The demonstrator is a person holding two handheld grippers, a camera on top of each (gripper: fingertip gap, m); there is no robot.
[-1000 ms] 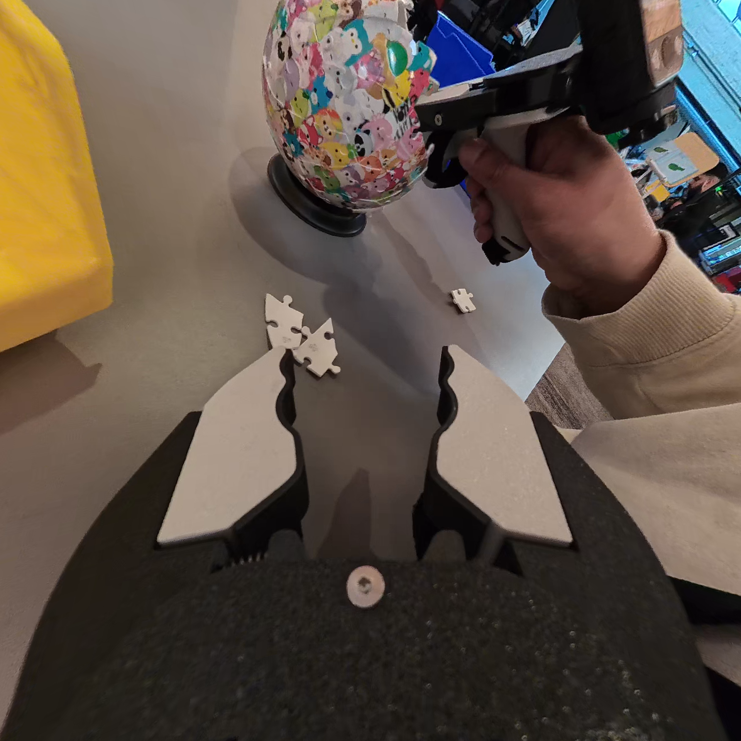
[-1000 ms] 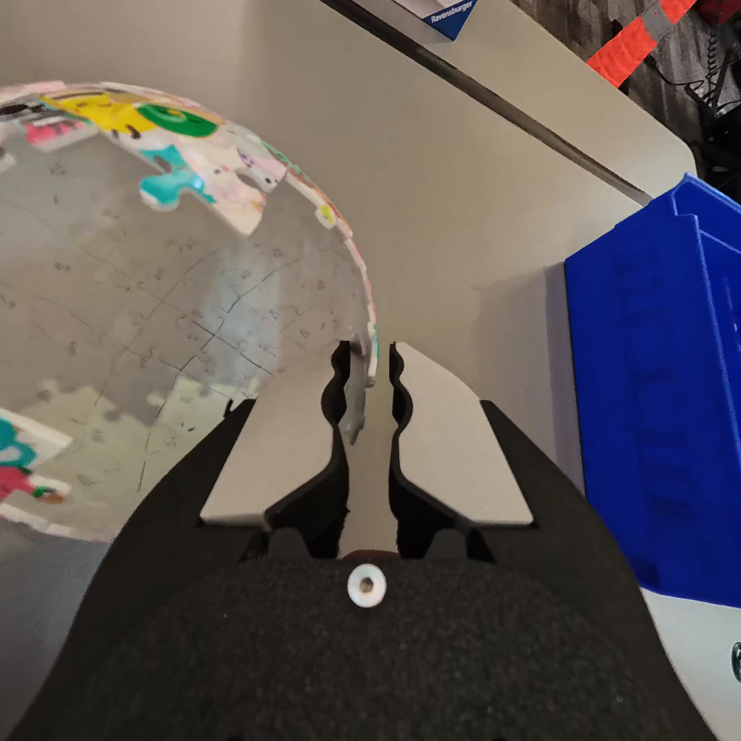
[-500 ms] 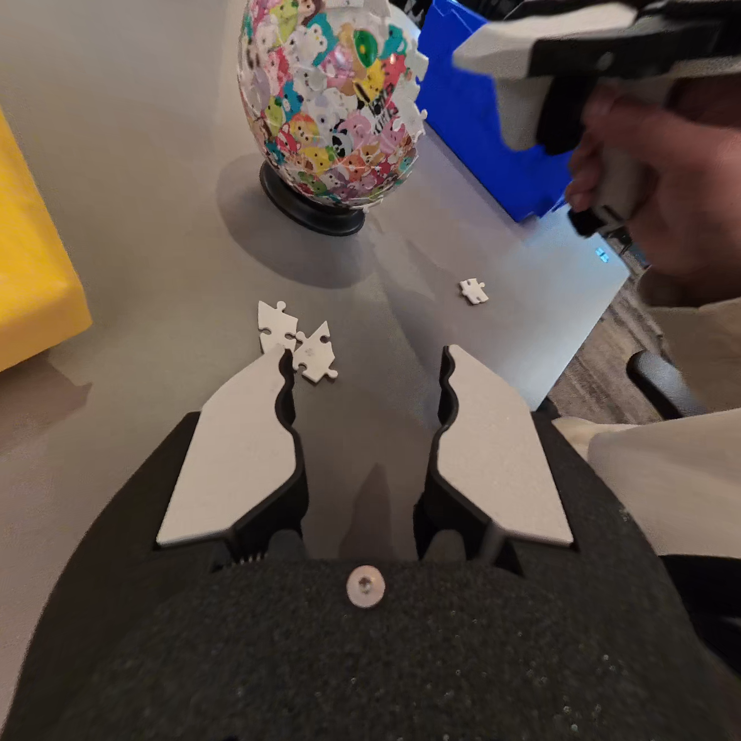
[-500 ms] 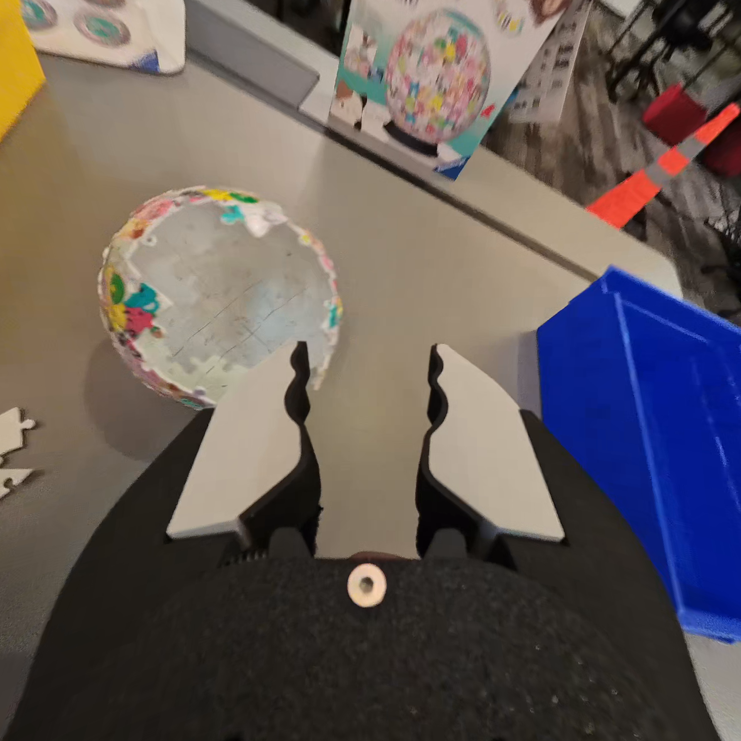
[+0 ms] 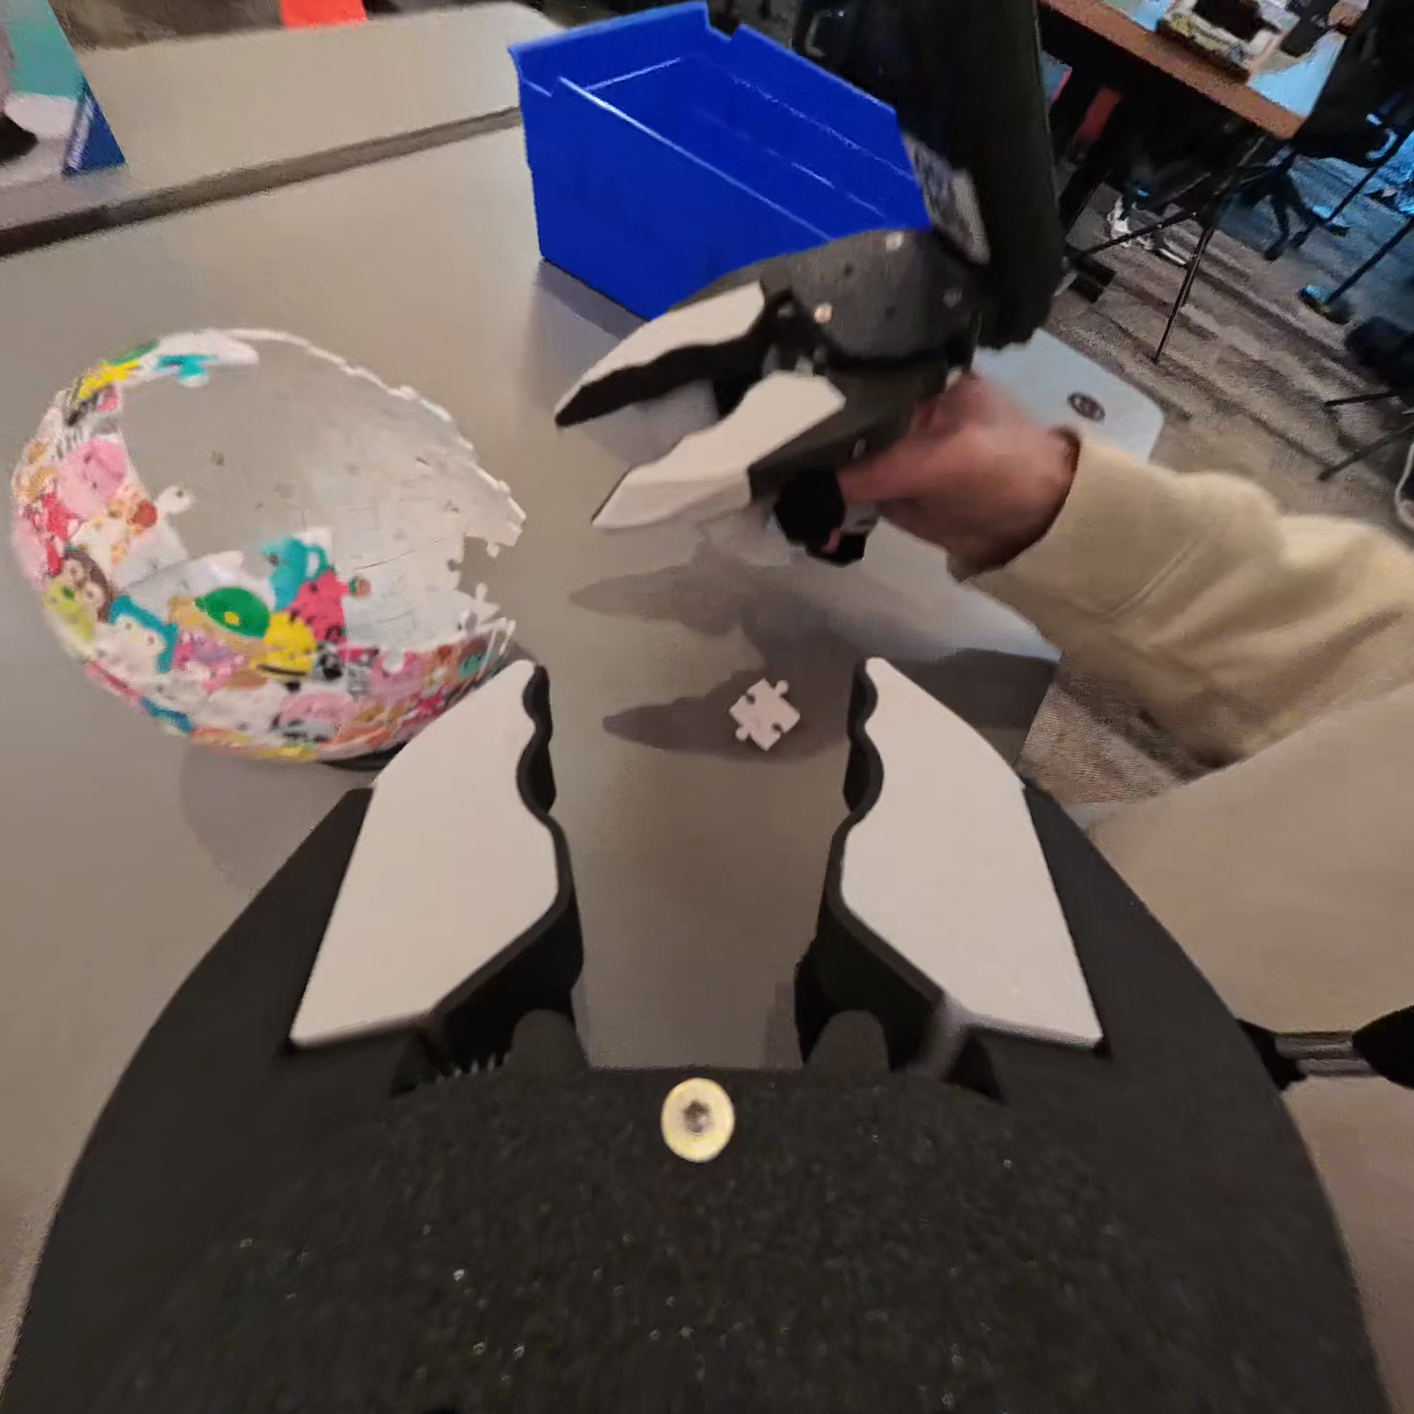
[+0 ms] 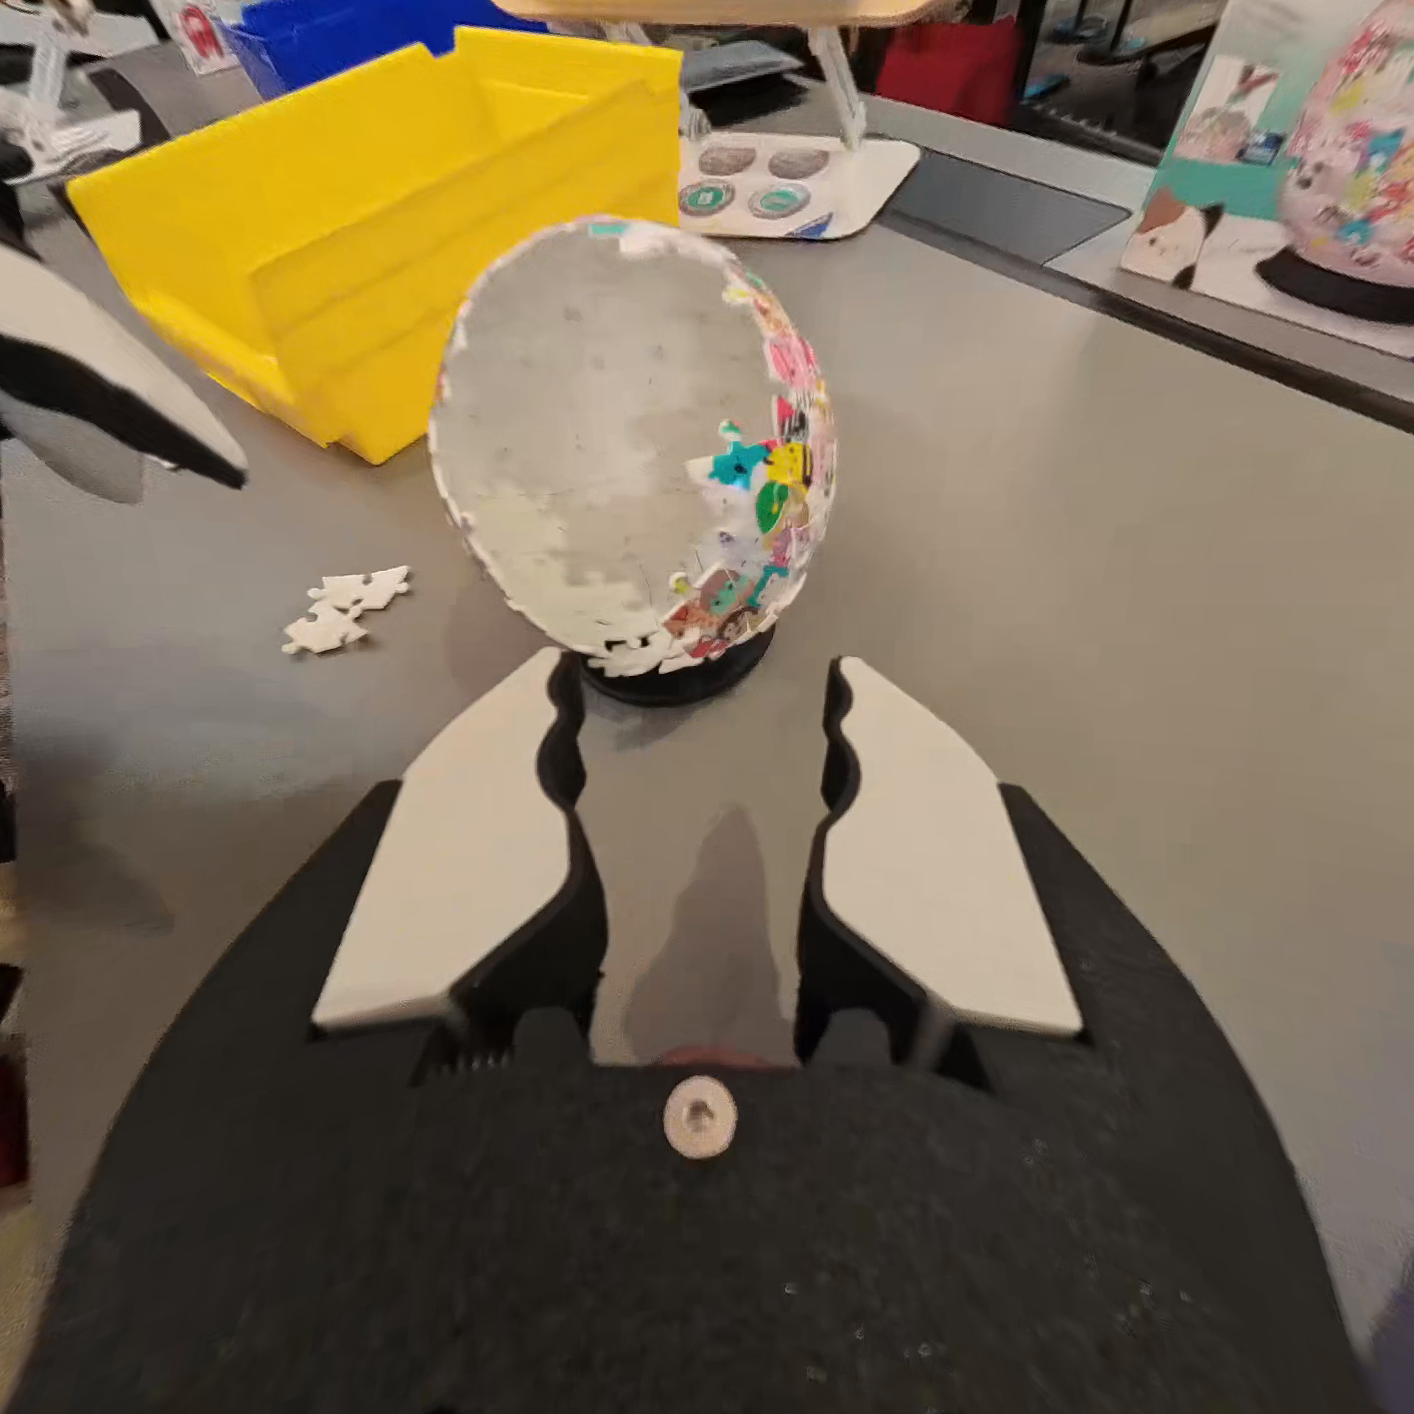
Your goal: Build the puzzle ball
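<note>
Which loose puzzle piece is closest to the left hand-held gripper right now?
The single white piece, lying alone just ahead between the left hand-held gripper fingers. The joined pieces lie on the ball's other side.

My grey table (image 6: 1071, 535) carries a yellow bin (image 6: 367, 229) at its far left, open side up. A blue bin (image 5: 711, 153) sits near the table's right edge. Past the far edge, on the neighbouring surface, a puzzle box (image 6: 1285, 153) stands upright, with a white printed card (image 6: 780, 184) lying flat nearby.
</note>
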